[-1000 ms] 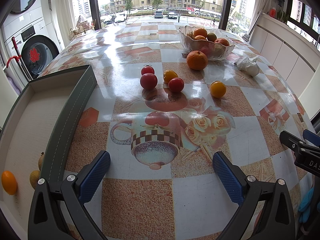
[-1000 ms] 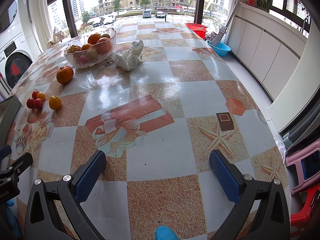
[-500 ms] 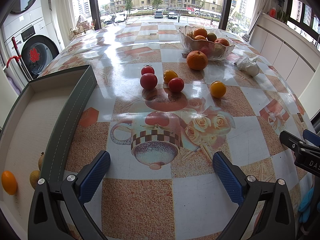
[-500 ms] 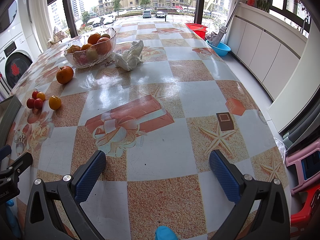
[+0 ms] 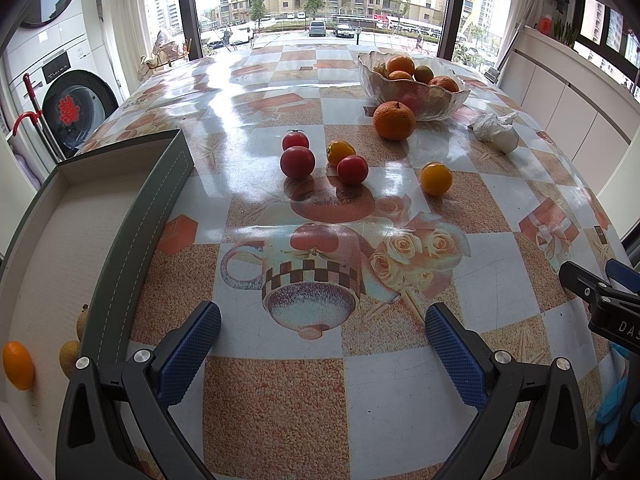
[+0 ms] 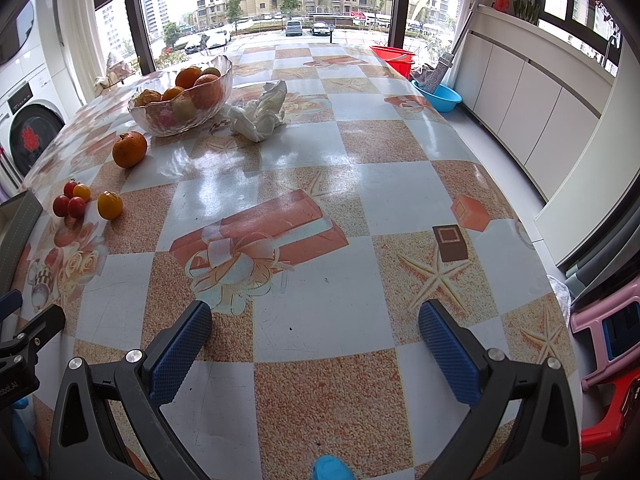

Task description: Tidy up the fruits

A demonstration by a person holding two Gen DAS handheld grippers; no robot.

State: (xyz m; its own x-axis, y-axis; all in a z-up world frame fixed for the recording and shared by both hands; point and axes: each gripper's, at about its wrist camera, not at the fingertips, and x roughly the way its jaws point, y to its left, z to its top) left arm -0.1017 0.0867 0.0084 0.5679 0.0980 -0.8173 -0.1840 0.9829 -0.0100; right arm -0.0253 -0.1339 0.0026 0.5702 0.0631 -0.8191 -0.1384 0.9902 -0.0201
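Note:
A cluster of small red tomatoes and a yellow one lies mid-table, with a yellow-orange fruit to their right and a large orange behind. A glass bowl at the back holds several fruits. A grey tray at the left holds an orange fruit and two brownish ones. My left gripper is open over the near table, well short of the fruit. My right gripper is open over bare tablecloth, with the same fruits and bowl far to its left.
A crumpled white cloth lies beside the bowl. A washing machine stands left of the table. Right of the table are white cabinets, a blue basin, a red bucket and a pink stool.

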